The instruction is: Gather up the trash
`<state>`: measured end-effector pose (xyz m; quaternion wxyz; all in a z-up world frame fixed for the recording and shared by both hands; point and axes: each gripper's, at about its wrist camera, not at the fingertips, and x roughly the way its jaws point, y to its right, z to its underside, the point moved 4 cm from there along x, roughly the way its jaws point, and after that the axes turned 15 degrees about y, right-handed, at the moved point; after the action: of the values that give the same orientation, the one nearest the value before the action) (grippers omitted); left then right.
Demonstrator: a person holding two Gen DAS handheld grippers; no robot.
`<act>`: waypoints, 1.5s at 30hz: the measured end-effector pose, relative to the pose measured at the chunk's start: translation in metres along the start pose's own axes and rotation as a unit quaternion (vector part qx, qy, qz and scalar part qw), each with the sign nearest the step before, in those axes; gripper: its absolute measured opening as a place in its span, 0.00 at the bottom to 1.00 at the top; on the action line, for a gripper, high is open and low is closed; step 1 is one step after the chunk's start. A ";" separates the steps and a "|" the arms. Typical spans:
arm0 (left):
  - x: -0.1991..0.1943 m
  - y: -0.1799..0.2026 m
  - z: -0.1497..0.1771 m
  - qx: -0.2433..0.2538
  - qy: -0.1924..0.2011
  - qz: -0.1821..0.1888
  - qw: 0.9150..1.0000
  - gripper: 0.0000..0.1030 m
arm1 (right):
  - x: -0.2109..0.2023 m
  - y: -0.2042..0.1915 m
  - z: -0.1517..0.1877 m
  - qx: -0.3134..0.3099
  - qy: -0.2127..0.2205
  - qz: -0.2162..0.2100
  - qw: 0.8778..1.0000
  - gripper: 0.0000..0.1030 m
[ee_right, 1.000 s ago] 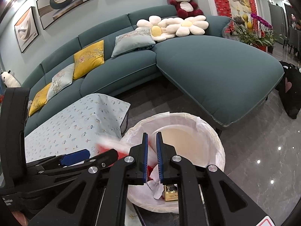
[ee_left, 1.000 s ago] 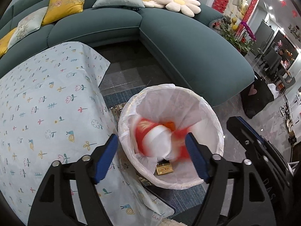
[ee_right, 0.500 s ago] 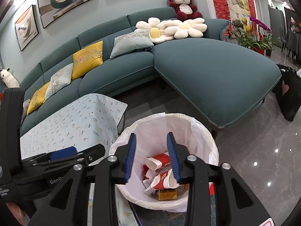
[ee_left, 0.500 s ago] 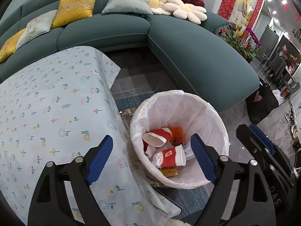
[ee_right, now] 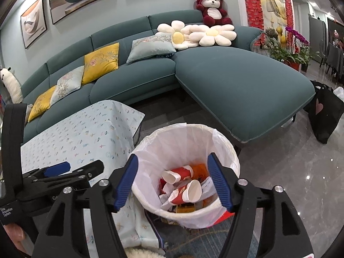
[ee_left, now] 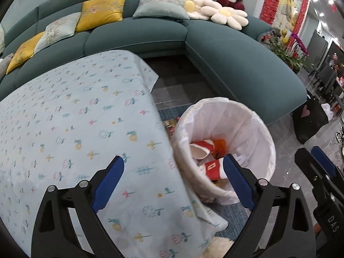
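Two red-and-white paper cups lie on their sides among crumpled paper and an orange wrapper at the bottom of the round bin lined with a white plastic bag. The bin stands on the floor just beside the counter draped in a pale blue flower-print cloth. The right tool hangs above the bin, jaws spread wide and empty. The left tool is also wide open and empty, over the counter's edge. A teal sectional sofa curves behind.
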<state>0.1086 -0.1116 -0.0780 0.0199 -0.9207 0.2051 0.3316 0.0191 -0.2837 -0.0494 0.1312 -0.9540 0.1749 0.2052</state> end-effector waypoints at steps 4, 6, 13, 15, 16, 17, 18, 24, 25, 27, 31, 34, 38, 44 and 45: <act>-0.002 -0.008 0.008 0.004 0.000 -0.016 1.000 0.86 | -0.003 0.000 0.008 -0.014 -0.008 0.016 1.000 0.67; -0.005 -0.010 0.011 0.003 0.001 -0.018 1.000 0.86 | -0.006 0.000 0.010 -0.018 -0.011 0.020 1.000 0.70; -0.015 -0.012 0.023 0.000 0.005 -0.027 1.000 0.89 | -0.018 -0.004 0.014 -0.043 -0.011 0.028 0.999 0.81; -0.017 -0.010 0.025 0.004 0.007 -0.031 1.000 0.89 | -0.019 -0.005 0.017 -0.046 -0.015 0.030 0.998 0.81; -0.018 -0.010 0.026 0.005 0.008 -0.032 0.999 0.89 | -0.020 -0.004 0.019 -0.045 -0.017 0.031 0.998 0.81; -0.019 -0.009 0.026 0.005 0.008 -0.032 0.999 0.89 | -0.021 -0.003 0.019 -0.043 -0.019 0.031 0.998 0.81; -0.020 -0.009 0.027 0.005 0.008 -0.032 0.999 0.89 | -0.022 -0.001 0.021 -0.041 -0.020 0.031 0.998 0.81; -0.026 -0.004 0.030 0.008 0.013 -0.029 0.999 0.89 | -0.027 0.003 0.026 -0.039 -0.028 0.038 0.998 0.81; -0.027 -0.002 0.031 0.010 0.013 -0.029 0.999 0.89 | -0.028 0.004 0.027 -0.041 -0.028 0.038 0.998 0.81; -0.028 0.000 0.033 0.014 0.014 -0.028 0.999 0.89 | -0.029 0.003 0.029 -0.044 -0.031 0.038 0.998 0.81; -0.027 0.003 0.035 0.019 0.011 -0.029 0.999 0.89 | -0.030 0.002 0.032 -0.048 -0.034 0.038 0.998 0.82; -0.027 0.004 0.036 0.020 0.010 -0.030 0.999 0.89 | -0.030 0.001 0.034 -0.047 -0.035 0.037 0.998 0.82; -0.027 0.005 0.037 0.023 0.011 -0.032 0.999 0.89 | -0.031 0.001 0.034 -0.050 -0.035 0.039 0.997 0.82; -0.027 0.006 0.039 0.016 0.009 -0.032 0.999 0.89 | -0.031 -0.003 0.037 -0.054 -0.035 0.038 0.997 0.82; -0.028 0.005 0.039 0.016 0.010 -0.032 0.999 0.89 | -0.031 -0.004 0.037 -0.056 -0.035 0.039 0.997 0.82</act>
<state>0.0637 -0.0996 -0.0906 0.0430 -0.9295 0.1807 0.3187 -0.0185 -0.2598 -0.0683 0.0751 -0.9446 0.1955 0.2526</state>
